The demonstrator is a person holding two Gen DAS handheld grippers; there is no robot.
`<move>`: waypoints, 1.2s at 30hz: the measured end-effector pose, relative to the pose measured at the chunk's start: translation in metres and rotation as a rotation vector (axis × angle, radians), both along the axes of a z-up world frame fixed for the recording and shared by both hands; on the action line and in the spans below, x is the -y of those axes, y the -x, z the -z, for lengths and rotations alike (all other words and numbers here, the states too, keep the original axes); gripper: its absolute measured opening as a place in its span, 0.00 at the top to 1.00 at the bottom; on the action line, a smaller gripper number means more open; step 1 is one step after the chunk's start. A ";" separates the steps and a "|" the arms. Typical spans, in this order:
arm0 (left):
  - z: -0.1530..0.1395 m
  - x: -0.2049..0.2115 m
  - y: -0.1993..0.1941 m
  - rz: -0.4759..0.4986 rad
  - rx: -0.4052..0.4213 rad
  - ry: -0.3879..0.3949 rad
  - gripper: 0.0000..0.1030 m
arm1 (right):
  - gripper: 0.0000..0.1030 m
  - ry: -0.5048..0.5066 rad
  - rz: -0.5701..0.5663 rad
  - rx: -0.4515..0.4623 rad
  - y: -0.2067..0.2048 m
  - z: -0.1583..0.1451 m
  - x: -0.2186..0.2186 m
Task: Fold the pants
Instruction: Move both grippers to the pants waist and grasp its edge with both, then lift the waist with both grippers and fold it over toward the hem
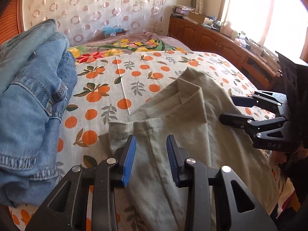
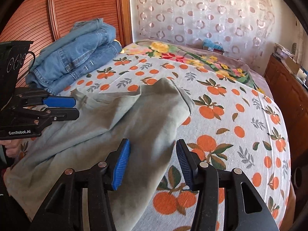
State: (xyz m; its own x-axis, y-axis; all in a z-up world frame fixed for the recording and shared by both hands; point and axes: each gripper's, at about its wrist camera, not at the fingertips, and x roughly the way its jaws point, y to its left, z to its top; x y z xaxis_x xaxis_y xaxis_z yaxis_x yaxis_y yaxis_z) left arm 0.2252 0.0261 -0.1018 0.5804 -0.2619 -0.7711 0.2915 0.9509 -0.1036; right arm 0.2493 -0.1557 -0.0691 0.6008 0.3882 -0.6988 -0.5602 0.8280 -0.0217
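Pale grey-green pants (image 1: pixel 173 119) lie on the bed, partly folded over themselves, hems toward the far side; they also show in the right wrist view (image 2: pixel 119 123). My left gripper (image 1: pixel 151 148) is open and empty, hovering just above the pants' near left part. My right gripper (image 2: pixel 153 152) is open and empty, above the pants' right edge. In the left wrist view the right gripper (image 1: pixel 226 108) shows at the right, jaws apart over the pants. In the right wrist view the left gripper (image 2: pixel 76 107) shows at the left.
The bed is covered by a sheet with an orange-fruit print (image 1: pixel 119 80), also in the right wrist view (image 2: pixel 231 134). A stack of folded blue jeans (image 1: pixel 32 100) lies at the left by the headboard (image 2: pixel 80 5). A floral blanket (image 1: pixel 123 46) lies farther back. Wooden cabinets (image 1: pixel 215 38) run along the right.
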 end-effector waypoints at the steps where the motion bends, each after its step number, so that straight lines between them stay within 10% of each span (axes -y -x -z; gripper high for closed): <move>1: 0.002 0.000 -0.004 -0.003 -0.007 -0.004 0.67 | 0.50 0.002 0.002 -0.005 -0.002 0.001 0.000; 12: 0.006 -0.003 -0.008 -0.003 0.014 -0.025 0.95 | 0.50 0.005 0.000 -0.027 -0.011 0.004 0.000; 29: -0.018 -0.049 0.005 -0.133 0.087 -0.014 0.95 | 0.44 0.014 0.012 -0.022 -0.013 0.005 0.002; 36: -0.022 -0.035 0.012 -0.089 0.089 0.017 0.58 | 0.43 0.012 0.013 -0.024 -0.014 0.005 0.002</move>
State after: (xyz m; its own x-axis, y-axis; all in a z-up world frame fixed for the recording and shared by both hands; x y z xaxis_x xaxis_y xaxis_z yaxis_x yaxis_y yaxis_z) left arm 0.2130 0.0610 -0.0800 0.6678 -0.2191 -0.7114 0.2146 0.9718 -0.0978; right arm 0.2635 -0.1580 -0.0744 0.5889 0.3719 -0.7176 -0.5496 0.8352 -0.0181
